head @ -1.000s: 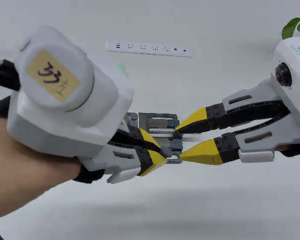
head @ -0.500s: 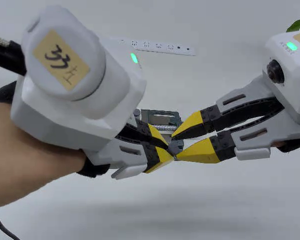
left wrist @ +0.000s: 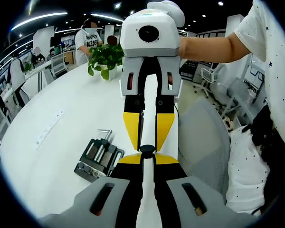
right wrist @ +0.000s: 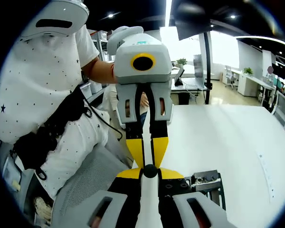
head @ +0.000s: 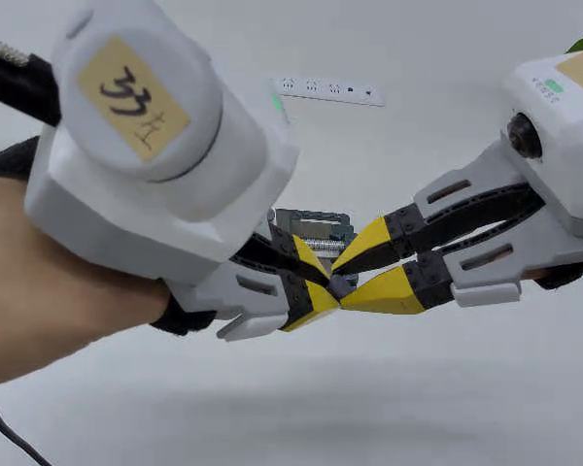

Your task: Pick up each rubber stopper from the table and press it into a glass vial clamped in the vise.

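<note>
Left tool (head: 330,291) holds stopper (left wrist: 146,150) between right tool's (right wrist: 149,174) tips

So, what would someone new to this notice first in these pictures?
The left gripper and the right gripper meet tip to tip in the middle of the head view. A small dark stopper sits right where the tips come together. Just beyond them, a metal vise sits on the white table.
</note>
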`<action>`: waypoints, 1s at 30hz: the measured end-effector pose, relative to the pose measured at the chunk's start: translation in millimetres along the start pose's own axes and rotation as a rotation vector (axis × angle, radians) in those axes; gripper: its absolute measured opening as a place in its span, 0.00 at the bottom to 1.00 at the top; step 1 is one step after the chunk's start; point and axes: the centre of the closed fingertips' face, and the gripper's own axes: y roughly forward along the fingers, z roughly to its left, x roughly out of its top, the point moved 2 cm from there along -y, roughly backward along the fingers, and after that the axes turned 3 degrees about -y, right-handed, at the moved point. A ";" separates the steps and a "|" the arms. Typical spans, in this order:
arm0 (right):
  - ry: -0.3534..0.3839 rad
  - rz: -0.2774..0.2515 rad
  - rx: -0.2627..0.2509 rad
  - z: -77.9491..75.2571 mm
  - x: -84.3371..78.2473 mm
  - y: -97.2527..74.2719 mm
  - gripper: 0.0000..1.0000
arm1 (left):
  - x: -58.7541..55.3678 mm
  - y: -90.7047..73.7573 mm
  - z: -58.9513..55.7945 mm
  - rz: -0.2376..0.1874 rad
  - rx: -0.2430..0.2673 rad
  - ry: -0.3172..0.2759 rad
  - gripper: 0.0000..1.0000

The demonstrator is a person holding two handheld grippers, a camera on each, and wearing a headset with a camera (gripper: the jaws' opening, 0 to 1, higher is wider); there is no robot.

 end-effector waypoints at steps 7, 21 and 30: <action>-0.006 0.009 0.003 -0.8 -0.2 0.2 0.07 | -2.6 -0.8 1.9 0.019 -0.003 0.010 0.03; -0.017 0.015 0.005 -4.1 -0.6 -0.1 0.08 | -2.9 -0.1 6.4 0.028 -0.008 0.020 0.03; -0.017 0.017 0.004 -6.8 -1.0 -1.8 0.07 | -3.6 -3.2 7.7 0.035 -0.007 0.024 0.03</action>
